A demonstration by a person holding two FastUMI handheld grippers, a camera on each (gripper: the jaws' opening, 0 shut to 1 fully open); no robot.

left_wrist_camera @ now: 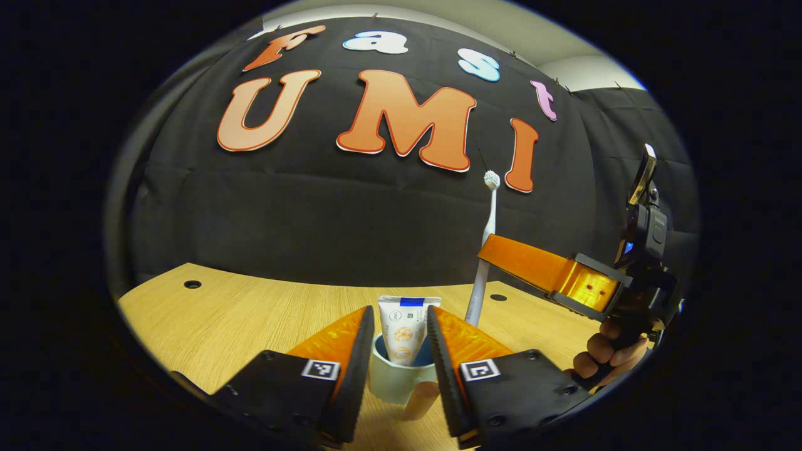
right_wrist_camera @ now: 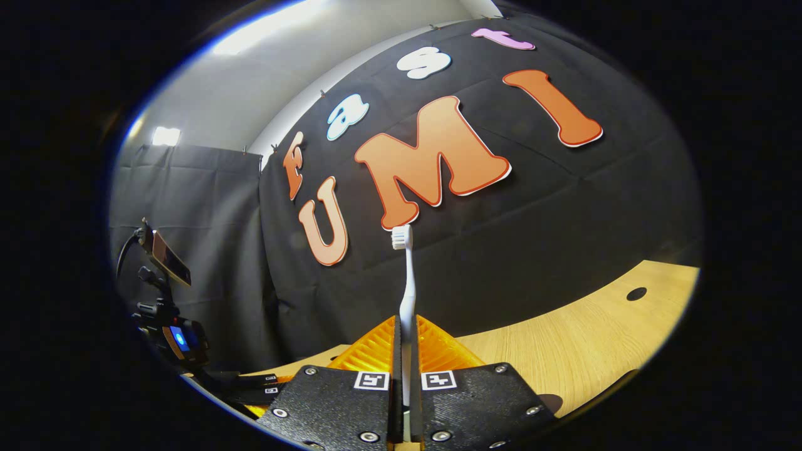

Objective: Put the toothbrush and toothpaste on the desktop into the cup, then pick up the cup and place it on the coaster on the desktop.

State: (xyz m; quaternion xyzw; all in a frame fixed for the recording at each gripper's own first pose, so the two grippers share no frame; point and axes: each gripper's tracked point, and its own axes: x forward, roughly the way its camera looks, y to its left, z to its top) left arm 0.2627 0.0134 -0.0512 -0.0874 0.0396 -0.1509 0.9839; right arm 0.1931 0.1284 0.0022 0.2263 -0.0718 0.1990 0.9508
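In the left gripper view, our left gripper (left_wrist_camera: 398, 351) sits at the bottom centre of the frame with its fingers parted to either side of the pale mint ceramic cup (left_wrist_camera: 396, 379). The white toothpaste tube with a blue band (left_wrist_camera: 406, 329) already stands upright inside that cup. The fingers flank the cup and tube, but we cannot tell whether they touch either one; they look apart.

Our right gripper (right_wrist_camera: 406, 376) has its fingers closed tight on the handle of the white plastic toothbrush (right_wrist_camera: 406, 282), which rises straight up the middle of the right gripper view, bristles at the top. In the left gripper view that same gripper comes in from the right of the frame, held by a hand (left_wrist_camera: 611, 354) at the lower right. The toothbrush stands just right of the cup, its lower end seemingly above or behind the rim.

The step in hand, as we judge it, is dropping the toothbrush into the cup. To do it well we should bring the handle's lower end over the cup mouth, beside the tube rather than onto it. We should keep the brush near upright, lower until it is well inside, and only then let go, while the left fingers steady the cup.

The light wood-grain counter (left_wrist_camera: 250, 313) has dark round holes towards its far edge. Black cloth walls the booth, and a pale ceiling shows at the upper left of the right gripper view.
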